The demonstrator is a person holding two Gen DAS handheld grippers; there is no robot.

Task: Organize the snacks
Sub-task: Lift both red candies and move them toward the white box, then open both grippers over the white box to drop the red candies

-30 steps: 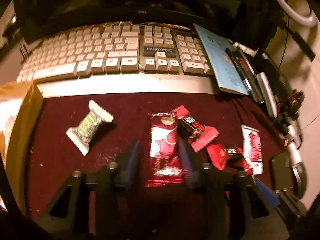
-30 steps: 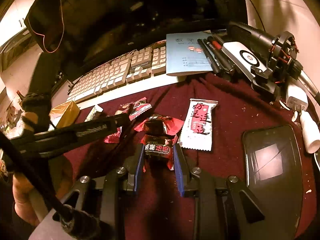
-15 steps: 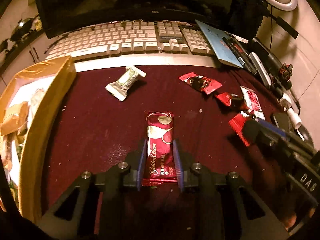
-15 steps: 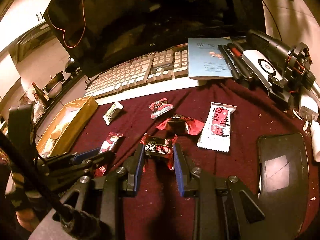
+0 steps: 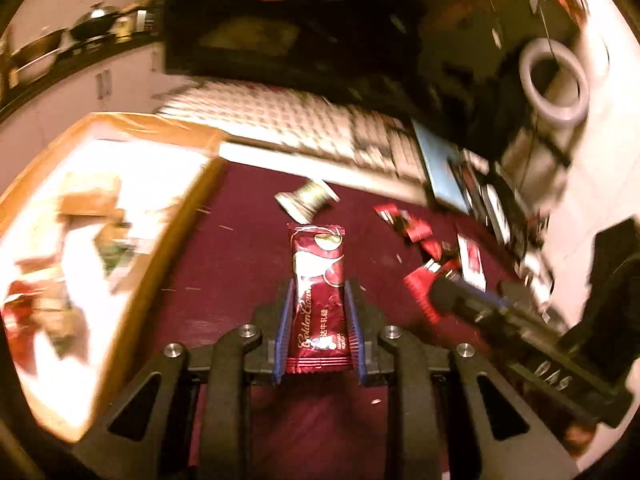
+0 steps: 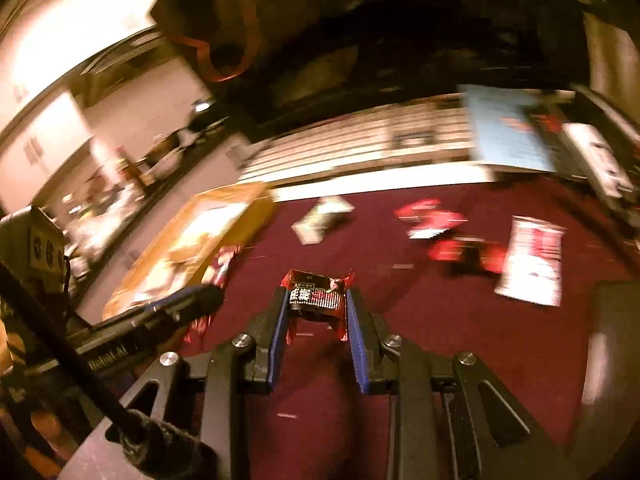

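The dark red wafer bar was a long, glossy foil packet with a pale round emblem near its far end and crimped seams at both ends. It was clenched lengthwise in the left hand-held gripper, whose blue-padded fingers pressed against its two long sides, closed down to the packet's width. Gold script on the wrapper read "Golden Crown", with smaller white characters beside it. The bar hung above the maroon worktop, just right of the cardboard box that held other snacks.

The right hand-held gripper was likewise closed on a small red-and-black candy, a crumpled wrapper with white characters on a black panel, too small to read. This candy sat to the right of the cardboard box, above the same maroon surface.

Beyond the box's far corner lay a silver-green wrapped sweet, and further right were loose red candies and a white-and-red packet, all blurred.
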